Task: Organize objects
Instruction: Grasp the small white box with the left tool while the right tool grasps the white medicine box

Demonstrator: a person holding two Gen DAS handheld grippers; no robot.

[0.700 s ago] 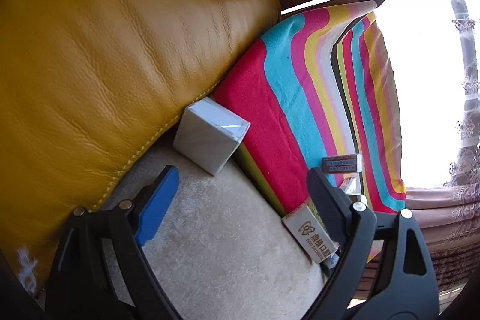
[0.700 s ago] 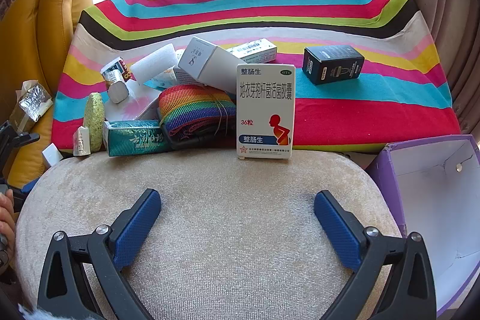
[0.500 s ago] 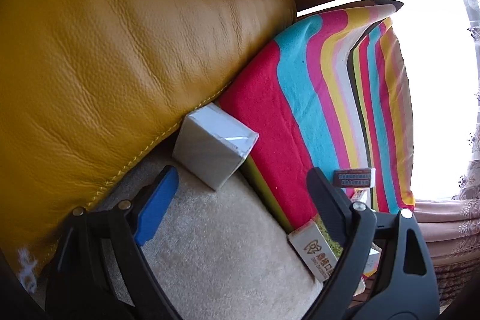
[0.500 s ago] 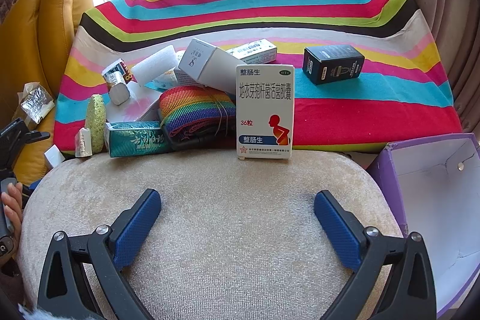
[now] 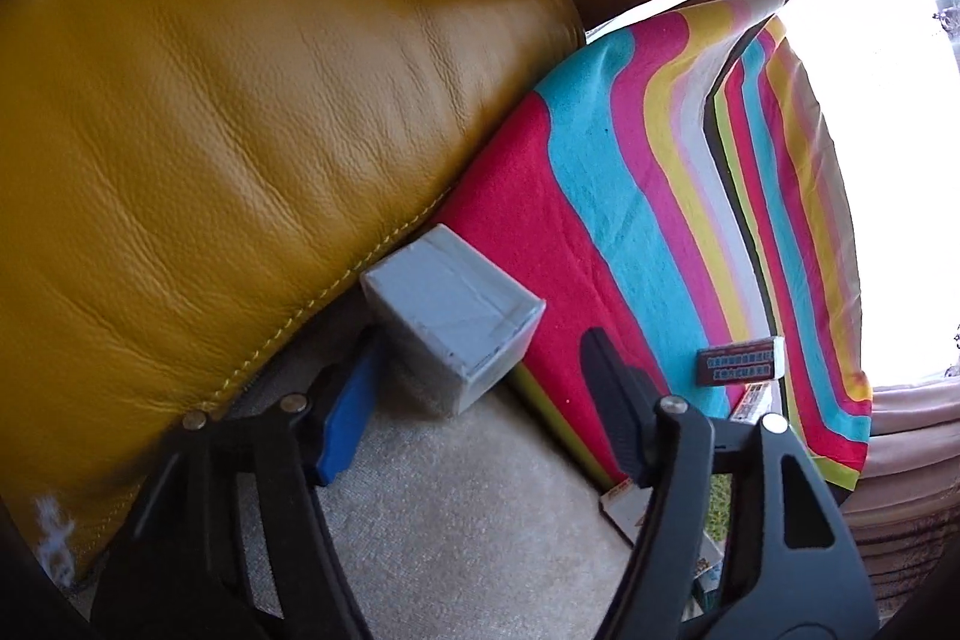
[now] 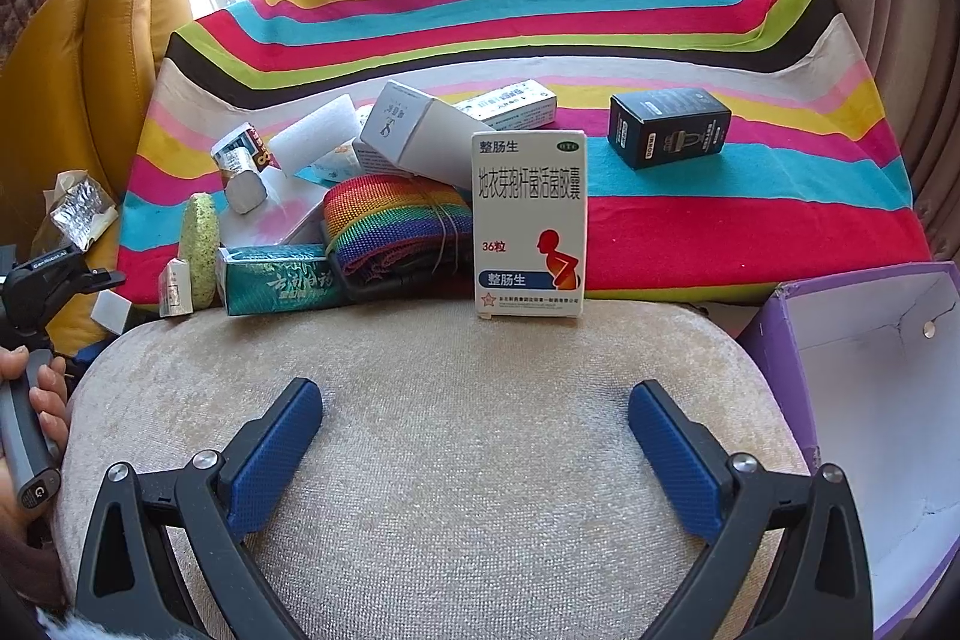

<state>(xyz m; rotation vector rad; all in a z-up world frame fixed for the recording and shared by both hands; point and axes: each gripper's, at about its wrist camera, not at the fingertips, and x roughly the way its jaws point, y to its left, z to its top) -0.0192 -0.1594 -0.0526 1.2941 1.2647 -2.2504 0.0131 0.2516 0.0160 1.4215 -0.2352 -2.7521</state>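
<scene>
A small white box (image 5: 453, 325) lies at the edge of the beige stool (image 5: 456, 508), wedged between the yellow leather sofa (image 5: 240, 129) and the striped cloth (image 5: 630, 232). My left gripper (image 5: 480, 376) is open, its fingers on either side of the box's near end. The box also shows small in the right wrist view (image 6: 113, 311). My right gripper (image 6: 474, 430) is open and empty over the stool (image 6: 450, 400), short of a standing white medicine box (image 6: 528, 226).
On the striped cloth (image 6: 720, 220) lie a green box (image 6: 276, 280), a rainbow strap roll (image 6: 396, 220), a grey box (image 6: 420, 135), a black box (image 6: 669, 129) and several small packs. An open purple box (image 6: 870, 400) stands at the right.
My left gripper has moved forward towards the small white box, which now sits between its fingers. The right gripper has not moved.
</scene>
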